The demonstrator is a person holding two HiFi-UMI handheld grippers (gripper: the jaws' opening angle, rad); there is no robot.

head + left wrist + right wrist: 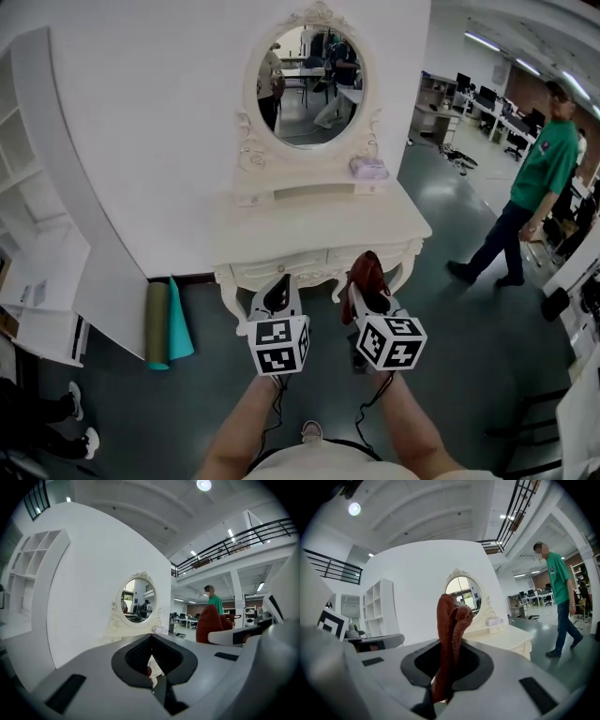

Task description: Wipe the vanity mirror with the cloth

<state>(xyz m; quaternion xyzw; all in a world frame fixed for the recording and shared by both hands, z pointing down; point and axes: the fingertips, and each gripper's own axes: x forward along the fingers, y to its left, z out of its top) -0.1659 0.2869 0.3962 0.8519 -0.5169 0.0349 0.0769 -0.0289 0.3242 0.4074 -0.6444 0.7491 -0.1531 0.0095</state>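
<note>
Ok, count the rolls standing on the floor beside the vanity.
2: an olive roll and a teal roll, side by side just left of the vanity. No others show.

Open-plan office hall with a staged corner inside it. Curved white partition wall (159, 141) and cream carved vanity table (319, 230) stand ahead of the left gripper (277, 292). Well right of the right gripper (367, 286): rows of desks with monitors and office chairs (483, 101), glossy grey floor (450, 216), ceiling strip lights (483, 41). Black-railed mezzanine (234, 538) overhead.

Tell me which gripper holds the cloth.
The right gripper: the rust-red cloth stands clamped between its jaws, while the left gripper holds nothing.
</note>
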